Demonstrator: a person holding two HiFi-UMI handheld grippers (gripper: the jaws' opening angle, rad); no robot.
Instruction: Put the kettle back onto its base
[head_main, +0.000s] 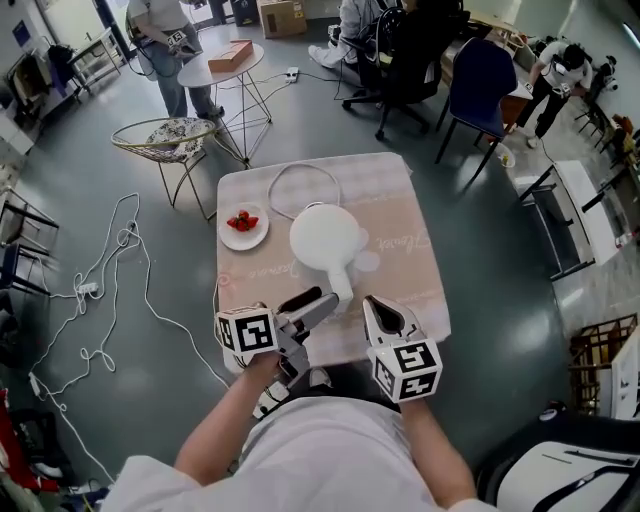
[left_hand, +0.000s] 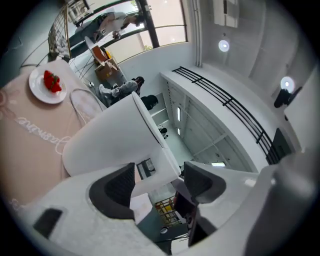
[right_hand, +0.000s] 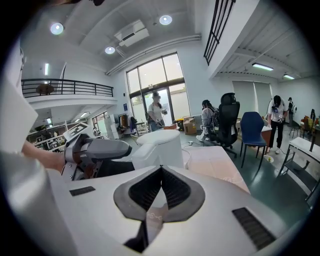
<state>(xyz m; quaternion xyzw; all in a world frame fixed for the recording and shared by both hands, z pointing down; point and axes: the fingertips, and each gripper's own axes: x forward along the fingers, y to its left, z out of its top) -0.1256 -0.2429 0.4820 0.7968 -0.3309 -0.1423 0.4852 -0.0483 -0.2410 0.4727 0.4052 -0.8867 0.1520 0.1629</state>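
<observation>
The white kettle (head_main: 322, 238) stands in the middle of the table (head_main: 402, 200), right of a plate of strawberries (head_main: 243, 226), with its handle (head_main: 343, 285) pointing toward the bottom of the frame. A cord (head_main: 300, 172) loops behind it. A pale round edge peeps out at its lower right and may be the base, but I cannot tell whether the kettle is seated on it. The left gripper (head_main: 312, 303) has its jaws spread, with the handle between them but not squeezed. The right gripper (head_main: 376, 308) is clenched on nothing, just beside the handle. The shell looks stiff, smooth and probably slippery. Its weight depends on any water inside, which cannot be seen. The handle is the only sensible hold, best taken close to the body so the kettle does not tip forward.
</observation>
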